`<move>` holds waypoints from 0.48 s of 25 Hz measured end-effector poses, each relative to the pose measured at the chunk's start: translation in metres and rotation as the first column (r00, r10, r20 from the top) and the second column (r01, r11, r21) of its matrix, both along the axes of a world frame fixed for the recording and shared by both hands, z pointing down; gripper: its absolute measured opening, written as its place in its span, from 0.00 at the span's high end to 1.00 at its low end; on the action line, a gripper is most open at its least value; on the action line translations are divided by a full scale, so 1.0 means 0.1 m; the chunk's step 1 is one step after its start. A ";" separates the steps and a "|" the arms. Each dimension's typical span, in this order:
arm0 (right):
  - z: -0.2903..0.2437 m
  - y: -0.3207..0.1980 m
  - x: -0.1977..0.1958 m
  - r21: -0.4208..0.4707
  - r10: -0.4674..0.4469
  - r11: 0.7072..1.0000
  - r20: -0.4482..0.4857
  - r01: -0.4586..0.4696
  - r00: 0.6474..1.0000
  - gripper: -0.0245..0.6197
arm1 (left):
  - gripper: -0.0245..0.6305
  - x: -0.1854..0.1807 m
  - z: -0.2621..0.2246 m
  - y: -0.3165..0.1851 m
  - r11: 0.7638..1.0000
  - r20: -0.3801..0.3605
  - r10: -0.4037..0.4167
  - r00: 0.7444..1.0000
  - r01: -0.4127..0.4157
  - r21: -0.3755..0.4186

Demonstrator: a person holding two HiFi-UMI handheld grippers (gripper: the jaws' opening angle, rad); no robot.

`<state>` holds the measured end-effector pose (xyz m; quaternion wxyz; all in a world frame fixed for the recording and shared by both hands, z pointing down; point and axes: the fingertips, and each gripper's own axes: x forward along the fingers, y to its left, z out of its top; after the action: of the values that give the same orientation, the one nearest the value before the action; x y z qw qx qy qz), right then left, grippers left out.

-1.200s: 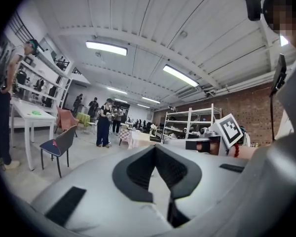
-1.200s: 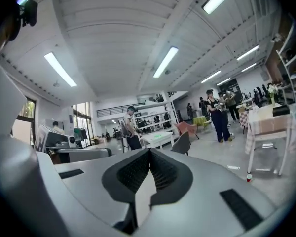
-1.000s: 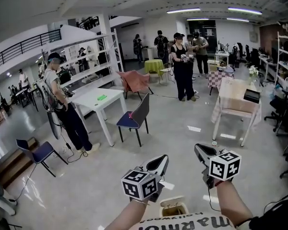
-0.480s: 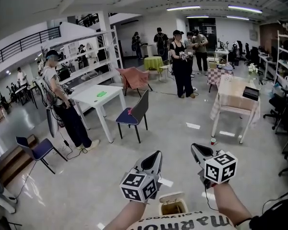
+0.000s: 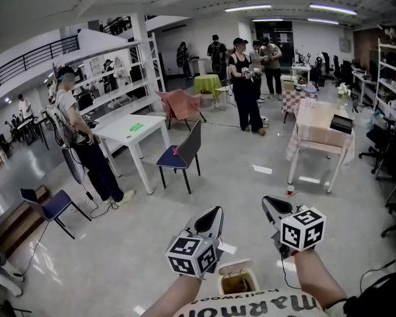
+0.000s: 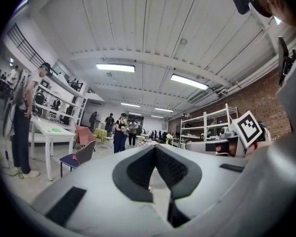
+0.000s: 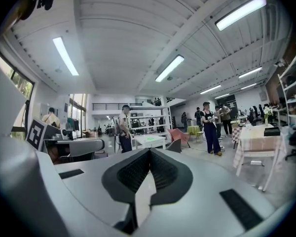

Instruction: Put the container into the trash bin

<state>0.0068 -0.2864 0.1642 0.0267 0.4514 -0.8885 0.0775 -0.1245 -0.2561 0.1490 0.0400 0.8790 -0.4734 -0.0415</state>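
Both grippers are empty: left gripper (image 5: 214, 212) and right gripper (image 5: 269, 202) have their jaws clenched on nothing and are held out level over the floor. The trash bin (image 5: 237, 267) sits open just below and between them, with something brownish inside. I can't tell if that's the container, and no container shows near the hands. My read: either the drop is done or the pickup hasn't started.

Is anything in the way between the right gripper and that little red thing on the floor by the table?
Nothing visible does. Only bare floor lies between the right gripper and the little red thing, which sits beside the table leg.
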 end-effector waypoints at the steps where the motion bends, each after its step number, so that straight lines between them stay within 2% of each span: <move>1: 0.00 0.01 0.00 0.002 0.002 1.000 -0.008 -0.002 1.000 0.96 | 0.97 0.00 -0.01 0.01 1.000 0.002 0.001 1.000 -0.001 0.003; 12: 0.11 0.01 0.06 -0.023 0.014 1.000 -0.017 -0.014 1.000 0.96 | 0.97 0.00 0.01 0.04 1.000 -0.005 -0.012 1.000 0.012 -0.005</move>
<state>0.0131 -0.2852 0.1755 0.0388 0.4579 -0.8842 0.0840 -0.1249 -0.2516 0.1503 0.0430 0.8758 -0.4788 -0.0428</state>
